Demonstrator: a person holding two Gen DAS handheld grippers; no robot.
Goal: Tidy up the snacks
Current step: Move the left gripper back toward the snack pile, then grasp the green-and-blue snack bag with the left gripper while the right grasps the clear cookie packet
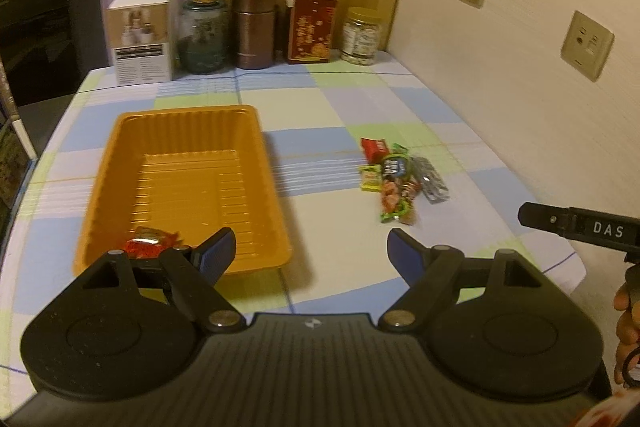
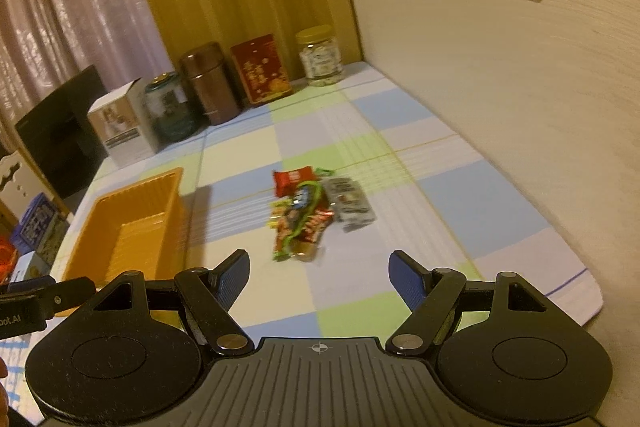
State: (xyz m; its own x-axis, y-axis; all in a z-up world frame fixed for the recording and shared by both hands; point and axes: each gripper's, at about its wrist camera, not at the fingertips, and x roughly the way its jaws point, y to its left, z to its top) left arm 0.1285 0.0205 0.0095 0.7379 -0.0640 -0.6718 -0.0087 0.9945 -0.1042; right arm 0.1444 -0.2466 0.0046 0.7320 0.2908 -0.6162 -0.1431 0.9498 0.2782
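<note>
Left gripper jaws are standing apart, empty; right gripper likewise. "DAS" is showing at 3 o'clock; snack pile labels unreadable.

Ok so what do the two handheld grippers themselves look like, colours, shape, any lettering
Both match: the left gripper and right gripper are matte black, with a ribbed central plate bearing a small crosshair mark, two round discs either side, silver pivot pins, and blue ribbed pads on the fingers. White lettering "DAS" shows on the right gripper's side in the left wrist view. No cables visible.
</note>
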